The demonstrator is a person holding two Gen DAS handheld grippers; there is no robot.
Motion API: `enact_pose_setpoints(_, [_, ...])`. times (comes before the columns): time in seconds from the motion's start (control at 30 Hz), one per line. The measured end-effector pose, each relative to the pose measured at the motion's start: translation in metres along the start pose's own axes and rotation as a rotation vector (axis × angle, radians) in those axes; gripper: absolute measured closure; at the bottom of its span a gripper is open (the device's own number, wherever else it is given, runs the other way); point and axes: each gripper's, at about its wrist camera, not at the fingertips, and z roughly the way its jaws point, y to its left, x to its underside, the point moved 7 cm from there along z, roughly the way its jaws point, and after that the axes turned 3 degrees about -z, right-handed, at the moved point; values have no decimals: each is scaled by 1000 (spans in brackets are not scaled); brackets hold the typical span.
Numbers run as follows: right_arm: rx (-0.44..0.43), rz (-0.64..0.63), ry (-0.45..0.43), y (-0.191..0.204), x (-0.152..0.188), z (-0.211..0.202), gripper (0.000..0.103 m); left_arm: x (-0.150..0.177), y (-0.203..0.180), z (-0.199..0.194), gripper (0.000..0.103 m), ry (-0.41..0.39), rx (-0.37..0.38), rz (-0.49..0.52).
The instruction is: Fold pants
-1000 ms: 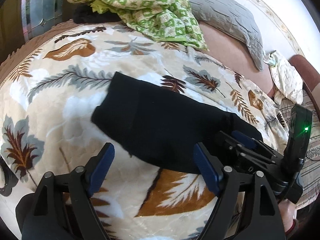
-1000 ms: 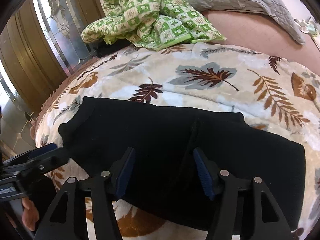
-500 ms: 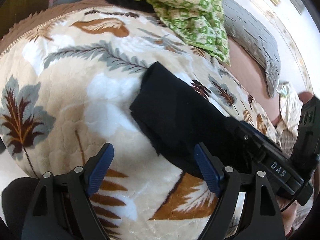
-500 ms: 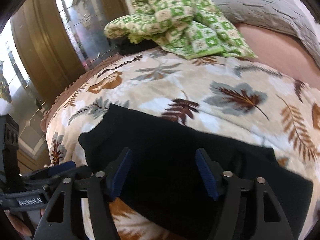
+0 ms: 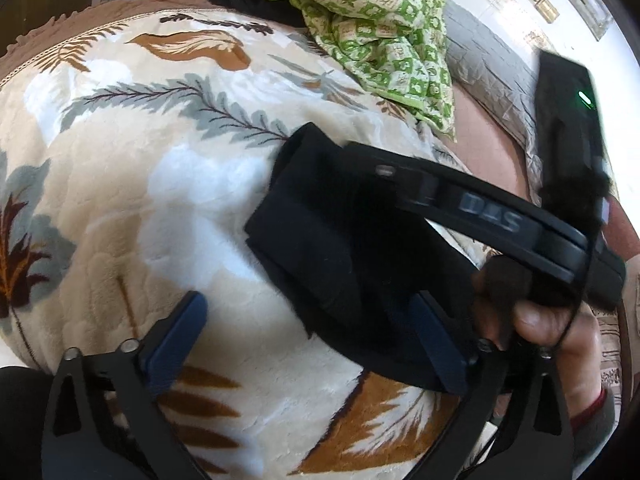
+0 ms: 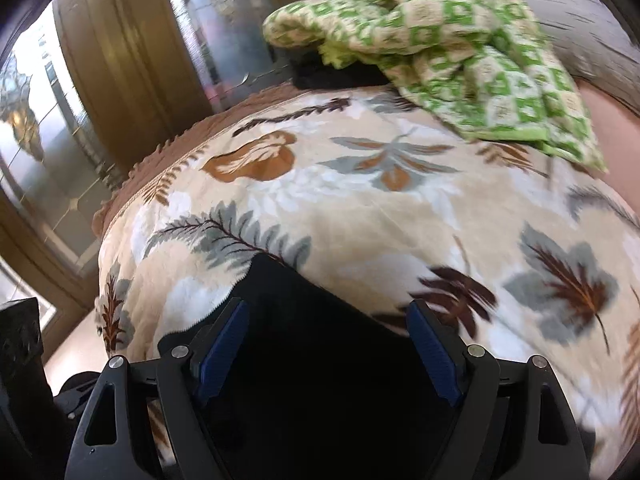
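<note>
Left wrist view is showing the left claw (image 5: pixel 312 344), jaws just opening wide, straddling the black pants' (image 5: pixel 340 256) near corner on the bed's leaf blanket (image 5: pixel 160 200), while right wrist view is showing the right claw (image 6: pixel 330 348) also widening empty over them, risking snagging blanket pile or undoing folded layers.

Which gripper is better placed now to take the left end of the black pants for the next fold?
Probably right: the right gripper is open directly over the pants end; the left gripper straddles only their near corner.
</note>
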Motion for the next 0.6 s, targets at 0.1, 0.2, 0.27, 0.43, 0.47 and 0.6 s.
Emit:
enact_pose_setpoints(0.1, [-40, -37, 36, 9, -1, 18, 21, -1, -2, 2, 0, -12, -17, 16])
enact_pose_setpoints(0.2, [-84, -47, 62, 15, 1, 30, 52, -3, -2, 3, 0, -28, -20, 29])
enact_pose_setpoints(0.27, [-79, -38, 48, 12, 1, 28, 69, -7, -3, 0, 33, -61, -8, 23])
enact_pose_setpoints(0.43, [-157, 79, -66, -4, -3, -16, 88, -12, -31, -15, 88, -113, 55, 137])
enact_pose_setpoints(0.47, [-164, 96, -95, -7, -4, -28, 90, -12, -40, -22, 88, -143, 63, 180])
enact_pose_setpoints(0.6, [-183, 201, -247, -34, 4, -97, 92, 1, -95, -49, 89, -223, 127, 371])
